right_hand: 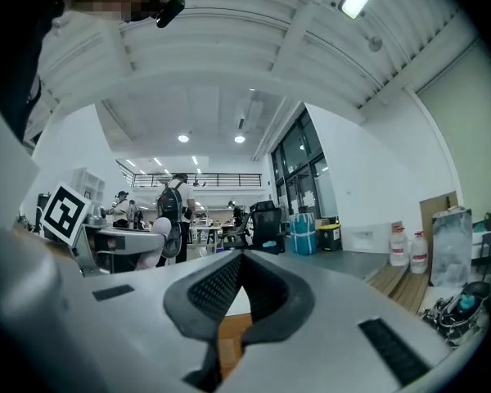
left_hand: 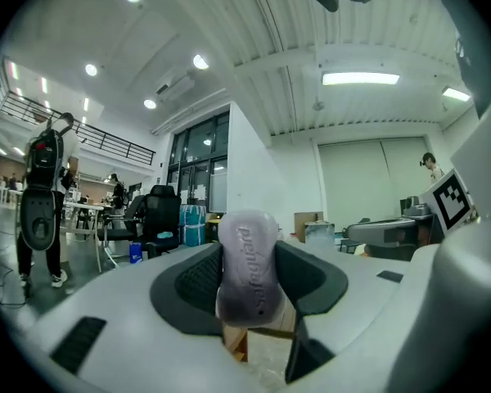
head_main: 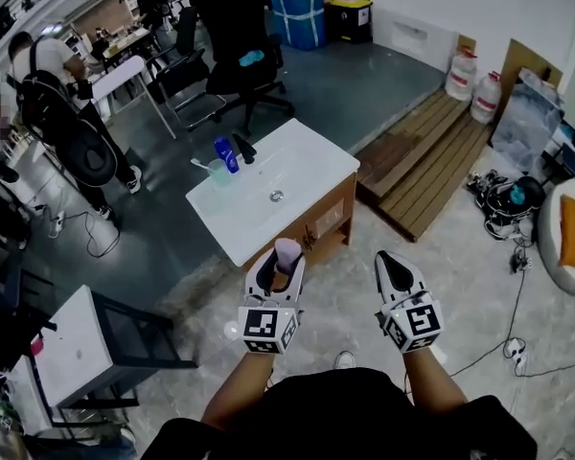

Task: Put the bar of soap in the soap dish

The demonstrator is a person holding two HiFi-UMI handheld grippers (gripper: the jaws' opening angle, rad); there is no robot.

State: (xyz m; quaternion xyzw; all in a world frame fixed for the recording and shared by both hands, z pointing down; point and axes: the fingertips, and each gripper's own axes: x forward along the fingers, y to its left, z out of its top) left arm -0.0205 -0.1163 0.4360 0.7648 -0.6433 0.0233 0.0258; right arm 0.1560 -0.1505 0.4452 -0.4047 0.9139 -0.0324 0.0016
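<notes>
Left gripper (head_main: 286,264) jaws clamp the bar of soap (left_hand: 247,260) mid-body; it is probably stiff, light and slippery, and right gripper (right_hand: 241,283) jaws are together, empty.

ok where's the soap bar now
The bar of soap is clamped in the left gripper, low in the head view, by the near corner of the white sink counter.
</notes>
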